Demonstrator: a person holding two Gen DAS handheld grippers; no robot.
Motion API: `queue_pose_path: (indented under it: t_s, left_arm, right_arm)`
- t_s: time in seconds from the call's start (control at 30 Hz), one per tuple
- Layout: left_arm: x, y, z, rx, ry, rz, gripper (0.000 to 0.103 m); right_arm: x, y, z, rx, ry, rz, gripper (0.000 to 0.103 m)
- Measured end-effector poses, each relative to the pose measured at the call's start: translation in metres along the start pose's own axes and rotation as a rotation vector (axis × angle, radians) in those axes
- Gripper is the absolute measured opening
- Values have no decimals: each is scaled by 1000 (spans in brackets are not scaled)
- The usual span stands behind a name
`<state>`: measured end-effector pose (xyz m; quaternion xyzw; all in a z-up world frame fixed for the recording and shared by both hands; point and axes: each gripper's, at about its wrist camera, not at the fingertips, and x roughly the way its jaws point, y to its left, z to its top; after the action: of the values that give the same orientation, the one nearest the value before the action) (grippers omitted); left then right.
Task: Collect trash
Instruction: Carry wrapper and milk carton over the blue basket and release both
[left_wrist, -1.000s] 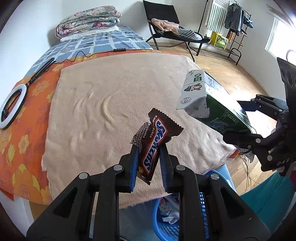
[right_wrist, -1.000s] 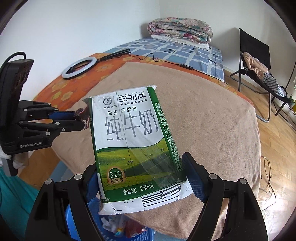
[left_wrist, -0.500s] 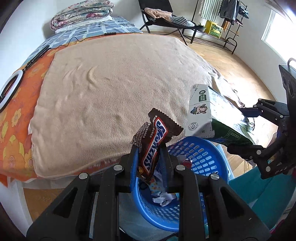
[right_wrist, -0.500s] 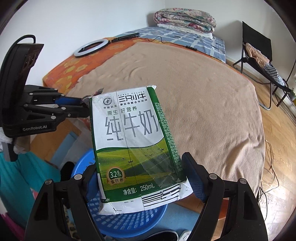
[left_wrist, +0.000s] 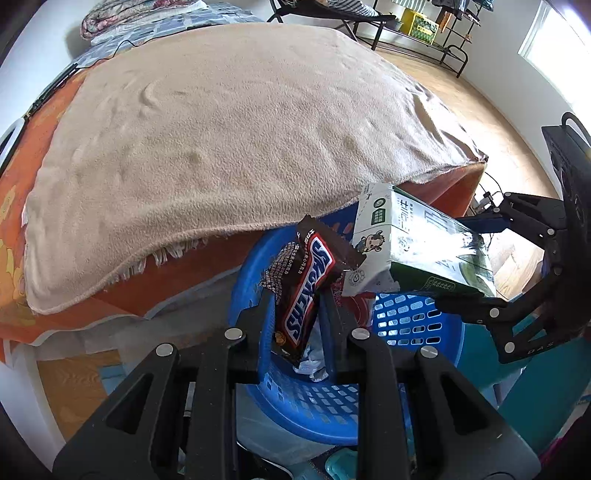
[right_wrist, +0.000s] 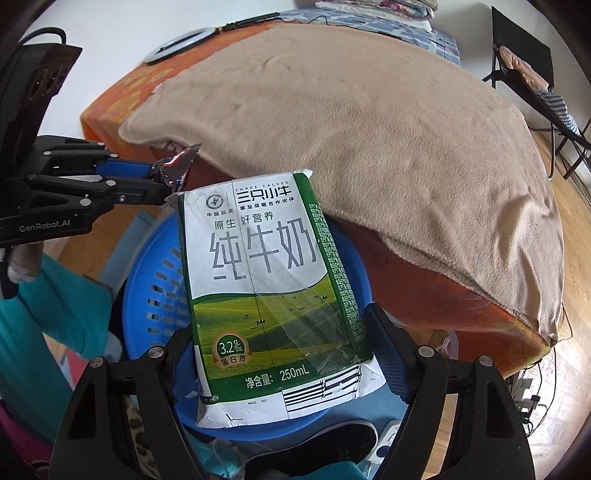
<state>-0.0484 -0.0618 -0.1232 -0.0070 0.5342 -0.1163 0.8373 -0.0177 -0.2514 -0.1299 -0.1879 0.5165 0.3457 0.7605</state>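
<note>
Lowered since a second ago from over the beige fleece blanket to above the round blue perforated plastic basket, both grippers with loads unchanged

Left wrist view: one left gripper, fingers nearly closed and clamping one brown Snickers bar wrapper, held upright and tilted right, its lower end hanging over the basket interior. One right gripper reaching in from the right edge, roughly level, pinching one green-and-white flattened milk carton whose white end pokes toward the wrapper and sits just beside it, whether touching cannot be told. One basket on the floor below both, holding crumpled white and red scraps, number unclear. One blanket draped over one orange flowered bedsheet, its fringe edge hanging just behind the basket

Right wrist view: right gripper pointed forward and down, fingers spread about the carton's width and pressed on both lower edges of the carton, printed face up. Basket directly beneath, mostly hidden by the carton. Left gripper entering from the left, near level, wrapper tip sticking out past its blue pads, just above the carton's top left corner. One white ring light lying on the sheet far back
</note>
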Motion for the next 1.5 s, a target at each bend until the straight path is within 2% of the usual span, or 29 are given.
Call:
queue_pose_path:
  t_s: [0.17,0.23,0.33,0.63,0.93,1.27,1.5]
  left_arm:
    - [7,-4,-1,5,22,-7,21]
    - [10,-6,-1,6,32,-8,36]
    - [13,-8,-2,8,43,-10,48]
    - [22,-9,-8,10,67,-9,48]
    - [24,-5,-7,-12,63,-8,48]
    - [23,-5,-8,-12,68,-13,48]
    - [20,-3,-6,-23,58,-18,48]
  right_arm:
    - [12,4,-9,-20,33,-2,81]
    - [15,7,-12,-36,45,-3,81]
    - [20,14,-16,-68,58,-24,81]
    - [32,22,-23,-89,104,-26,81]
    - [33,10,-17,-59,81,-11,81]
    - [28,15,-16,-78,53,22,82]
    - [22,12,-8,-44,40,36,82]
